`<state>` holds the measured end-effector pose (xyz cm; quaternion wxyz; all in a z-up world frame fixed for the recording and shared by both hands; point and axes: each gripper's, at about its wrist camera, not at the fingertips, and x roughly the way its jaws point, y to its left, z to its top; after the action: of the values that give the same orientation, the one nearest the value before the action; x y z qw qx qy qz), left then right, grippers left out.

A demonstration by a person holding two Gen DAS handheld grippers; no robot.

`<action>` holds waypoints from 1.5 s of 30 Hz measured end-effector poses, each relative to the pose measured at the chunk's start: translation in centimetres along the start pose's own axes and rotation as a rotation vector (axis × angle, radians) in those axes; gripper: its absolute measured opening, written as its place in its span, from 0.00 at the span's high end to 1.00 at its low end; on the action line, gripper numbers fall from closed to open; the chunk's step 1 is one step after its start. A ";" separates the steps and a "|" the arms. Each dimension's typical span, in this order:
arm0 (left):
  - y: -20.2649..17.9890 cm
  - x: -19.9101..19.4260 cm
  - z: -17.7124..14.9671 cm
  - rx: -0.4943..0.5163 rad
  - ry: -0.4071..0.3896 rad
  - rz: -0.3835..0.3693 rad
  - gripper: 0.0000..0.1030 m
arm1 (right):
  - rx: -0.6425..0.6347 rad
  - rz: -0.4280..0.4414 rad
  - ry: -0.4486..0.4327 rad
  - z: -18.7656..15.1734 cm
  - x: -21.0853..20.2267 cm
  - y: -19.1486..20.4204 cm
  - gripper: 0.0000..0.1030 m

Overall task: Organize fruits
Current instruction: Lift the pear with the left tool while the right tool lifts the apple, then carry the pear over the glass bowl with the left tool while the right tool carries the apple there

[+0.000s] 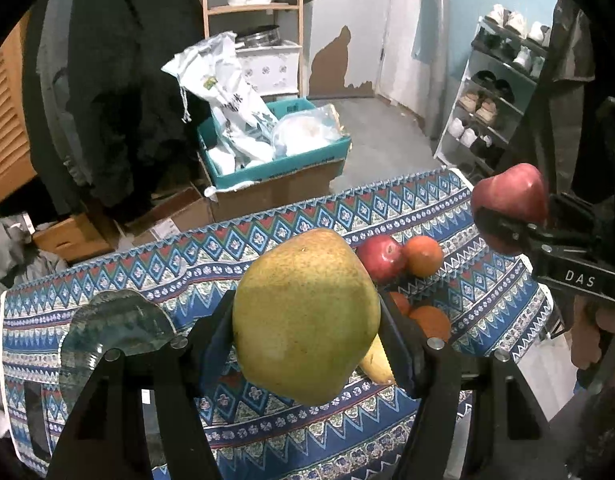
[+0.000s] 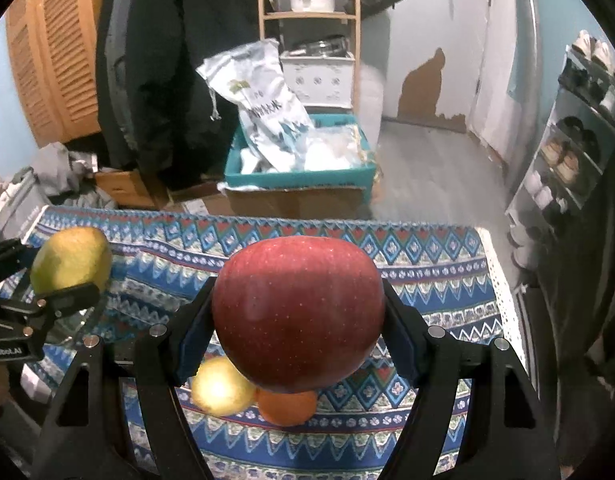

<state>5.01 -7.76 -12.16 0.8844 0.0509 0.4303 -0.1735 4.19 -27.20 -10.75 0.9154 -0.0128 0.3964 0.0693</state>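
My left gripper [image 1: 307, 332] is shut on a yellow-green pear [image 1: 305, 316] and holds it above the patterned tablecloth [image 1: 235, 256]. My right gripper [image 2: 299, 320] is shut on a large red apple [image 2: 297, 312], also held above the table. The apple in the right gripper also shows at the right of the left wrist view [image 1: 509, 200]; the pear also shows at the left of the right wrist view [image 2: 71, 260]. On the cloth lie a red apple [image 1: 379, 256], oranges [image 1: 423, 256], and a yellow banana [image 1: 377, 362]. Below the held apple lie a yellow fruit [image 2: 221, 388] and an orange [image 2: 287, 406].
A clear glass dish [image 1: 115, 324] sits on the cloth at the left, below my left gripper. Beyond the table's far edge stand a teal box of bags [image 1: 275, 148], cardboard boxes, hanging dark coats and a shoe rack [image 1: 495, 92] at the right.
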 end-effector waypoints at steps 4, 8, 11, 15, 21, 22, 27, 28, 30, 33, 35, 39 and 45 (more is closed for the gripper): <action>0.7 -1.7 0.0 -0.019 -0.033 0.002 0.33 | -0.006 0.015 -0.024 0.6 -1.1 0.9 0.27; 1.9 -3.2 0.0 -0.053 -0.057 0.006 0.33 | -0.009 0.033 -0.050 1.4 -2.2 2.0 0.27; 2.6 -4.2 -0.2 -0.059 -0.081 0.018 0.33 | -0.017 0.047 -0.068 2.0 -2.9 2.8 0.27; 4.1 -5.0 -0.5 -0.097 -0.089 0.027 0.33 | -0.032 0.069 -0.085 2.7 -3.4 4.3 0.27; 6.3 -5.4 -1.4 -0.135 -0.085 0.054 0.33 | -0.061 0.107 -0.087 3.5 -3.1 7.0 0.27; 6.7 -5.5 -1.6 -0.143 -0.083 0.060 0.33 | -0.064 0.114 -0.083 3.6 -2.9 7.3 0.27; 8.9 -5.6 -2.6 -0.177 -0.074 0.079 0.33 | -0.070 0.159 -0.059 4.1 -1.5 9.7 0.27; 9.4 -5.6 -2.9 -0.186 -0.070 0.086 0.33 | -0.073 0.167 -0.055 4.3 -1.3 10.2 0.27; 10.3 -5.5 -3.4 -0.200 -0.064 0.097 0.33 | -0.080 0.189 -0.043 4.5 -0.7 11.3 0.27; 11.7 -5.4 -4.0 -0.221 -0.055 0.112 0.33 | -0.081 0.227 -0.017 4.6 0.5 12.9 0.27; 12.7 -5.1 -4.5 -0.240 -0.043 0.122 0.33 | -0.081 0.250 -0.002 4.8 1.5 14.1 0.27; 14.6 -4.5 -5.5 -0.272 -0.023 0.148 0.33 | -0.096 0.280 0.021 5.1 3.3 16.3 0.27; 17.7 -3.4 -7.1 -0.326 0.016 0.177 0.33 | -0.134 0.319 0.081 5.6 6.0 20.2 0.27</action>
<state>3.99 11.39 -15.04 0.8893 -0.0543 0.4535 -0.0226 9.50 -6.03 -10.66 0.8732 -0.0134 0.4243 0.2394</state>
